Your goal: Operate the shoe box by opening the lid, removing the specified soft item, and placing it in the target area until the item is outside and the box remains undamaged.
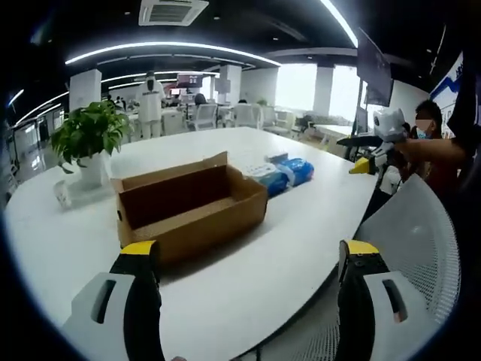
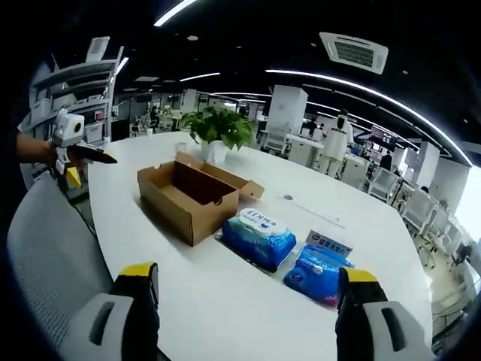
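Two wipe packs [image 2: 259, 237] beside open shoe box [image 2: 189, 193], label legible in right gripper view

Print on the blue wipe packs [image 2: 258, 237] is too small to read.

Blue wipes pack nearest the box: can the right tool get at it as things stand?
Probably yes. The right tool is open and faces the blue wipes pack, which lies flat on the white table beside the cardboard box. Nothing sits between them; the second pack lies off to one side.

Brown cardboard shoe box [image 2: 194, 197] — lid open, two blue soft packs [image 2: 258, 237] beside it
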Demonstrator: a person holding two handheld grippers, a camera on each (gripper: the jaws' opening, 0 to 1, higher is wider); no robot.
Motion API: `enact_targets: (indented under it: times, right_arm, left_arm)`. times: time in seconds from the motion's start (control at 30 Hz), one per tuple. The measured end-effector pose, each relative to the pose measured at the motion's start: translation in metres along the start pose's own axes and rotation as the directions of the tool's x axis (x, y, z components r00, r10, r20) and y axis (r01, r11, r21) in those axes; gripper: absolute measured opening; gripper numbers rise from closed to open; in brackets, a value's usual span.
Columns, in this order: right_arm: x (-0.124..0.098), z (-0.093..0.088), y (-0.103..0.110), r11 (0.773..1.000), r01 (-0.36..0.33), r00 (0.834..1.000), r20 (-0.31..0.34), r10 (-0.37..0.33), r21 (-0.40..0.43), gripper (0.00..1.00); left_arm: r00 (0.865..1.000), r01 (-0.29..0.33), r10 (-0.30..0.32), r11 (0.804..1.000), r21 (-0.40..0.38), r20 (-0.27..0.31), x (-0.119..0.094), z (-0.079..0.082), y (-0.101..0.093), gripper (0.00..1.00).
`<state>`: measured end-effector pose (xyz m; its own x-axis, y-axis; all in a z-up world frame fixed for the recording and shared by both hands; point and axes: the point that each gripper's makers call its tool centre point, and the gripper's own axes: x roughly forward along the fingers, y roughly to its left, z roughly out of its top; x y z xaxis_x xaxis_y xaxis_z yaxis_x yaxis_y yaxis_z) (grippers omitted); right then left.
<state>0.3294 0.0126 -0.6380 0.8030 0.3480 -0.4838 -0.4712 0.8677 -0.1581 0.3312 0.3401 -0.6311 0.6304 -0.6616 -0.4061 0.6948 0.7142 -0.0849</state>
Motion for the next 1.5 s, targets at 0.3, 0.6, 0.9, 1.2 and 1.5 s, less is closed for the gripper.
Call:
enact_targets:
  times: [0.3,0.6,0.9,1.2,1.5]
  right_arm:
    - [-0.011,0.003,0.014,0.999,0.016,0.999,0.031,-0.017,0.04,0.99]
    - [-0.02,-0.004,0.021,0.998,0.032,0.999,0.028,-0.034,0.051,0.98]
    - [-0.025,-0.014,0.03,0.995,0.046,0.998,0.033,-0.049,0.091,0.97]
    - [-0.026,-0.021,0.041,0.993,0.047,0.998,0.025,-0.05,0.107,0.95]
    - [-0.027,-0.02,0.043,0.994,0.052,0.998,0.033,-0.055,0.098,0.93]
  left_arm:
    - [1.0,-0.006,0.007,0.999,0.045,-0.017,0.005,0.01,0.011,0.98]
    - [1.0,-0.007,0.009,0.994,0.108,-0.023,0.014,0.026,0.031,0.97]
    - [0.999,0.004,0.004,0.986,0.168,-0.043,0.023,0.042,0.054,0.97]
    - [0.995,0.04,-0.021,0.977,0.21,-0.094,0.035,0.043,0.064,0.95]
    - [0.991,0.081,-0.053,0.972,0.223,-0.127,0.05,0.055,0.078,0.91]
